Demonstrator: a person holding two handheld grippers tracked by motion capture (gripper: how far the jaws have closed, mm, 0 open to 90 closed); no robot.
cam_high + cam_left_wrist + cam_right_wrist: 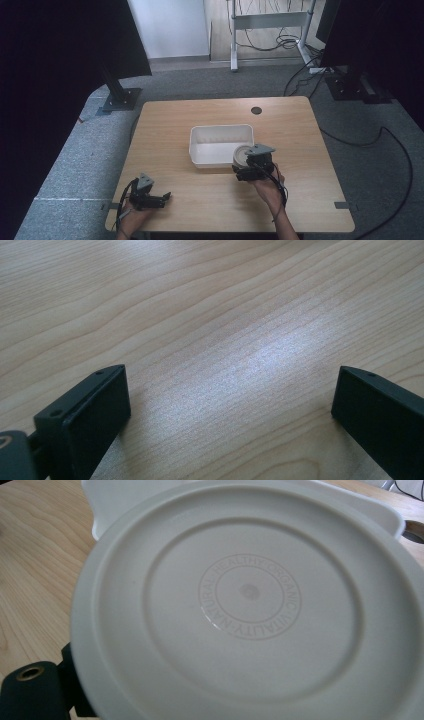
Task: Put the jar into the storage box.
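Holding a round off-white plastic lid (241,155) in my right gripper (248,165), I have it over the near right corner of the white rectangular plastic tub (220,145) that sits in the middle of the pale wooden table (200,195). In the right gripper view the lid (250,605) sits close in front of the camera, its flat face turned toward me, with concentric ridges and a moulded ring of lettering around the centre; the tub's rim (115,500) shows just behind its upper edge. One black jaw is visible at the lower left, pressed against the lid's edge, so the jaws are closed on it.

My left gripper (162,197) rests low at the near left of the table, well apart from the tub. In the left gripper view its two black jaws stand wide apart over bare wood grain (225,340), with nothing between them.
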